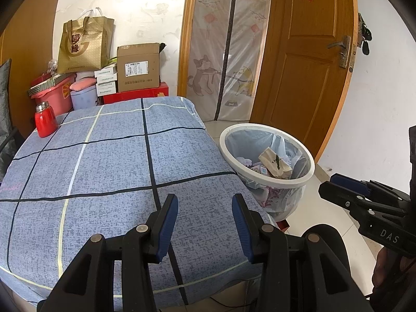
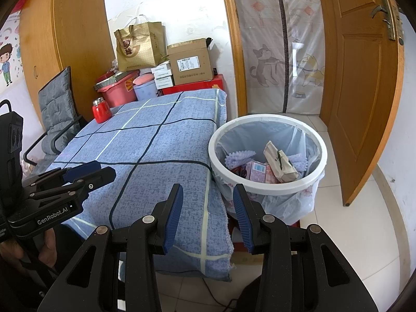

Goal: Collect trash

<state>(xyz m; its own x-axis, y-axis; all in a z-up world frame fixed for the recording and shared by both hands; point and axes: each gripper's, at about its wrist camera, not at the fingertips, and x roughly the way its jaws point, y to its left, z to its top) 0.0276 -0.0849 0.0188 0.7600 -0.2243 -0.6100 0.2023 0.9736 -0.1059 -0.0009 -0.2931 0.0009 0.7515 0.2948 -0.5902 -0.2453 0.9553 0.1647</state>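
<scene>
A white round trash bin (image 1: 299, 182) (image 2: 265, 186) with a clear liner stands on the floor at the table's right edge. Inside lie a crumpled beige paper bag (image 1: 275, 162) (image 2: 282, 162), a pink carton (image 2: 256, 171) and lilac foam pieces (image 2: 239, 156). My left gripper (image 1: 205, 204) hovers open over the near part of the blue checked tablecloth (image 1: 109, 171) (image 2: 156, 140), nothing between its fingers. My right gripper (image 2: 208, 195) is open too, held over the table's near right corner beside the bin, and shows from the side in the left wrist view (image 1: 335, 184). The left gripper (image 2: 100, 170) shows at the left of the right wrist view.
A red flask (image 1: 45, 121) (image 2: 102, 111) stands at the table's far left corner. Behind the table are a pink tub (image 1: 56, 96), a gold gift bag (image 1: 83, 44) and a cardboard box (image 1: 137, 69). A grey padded chair (image 2: 56, 111) is left; a wooden door (image 1: 309, 59) stands open right.
</scene>
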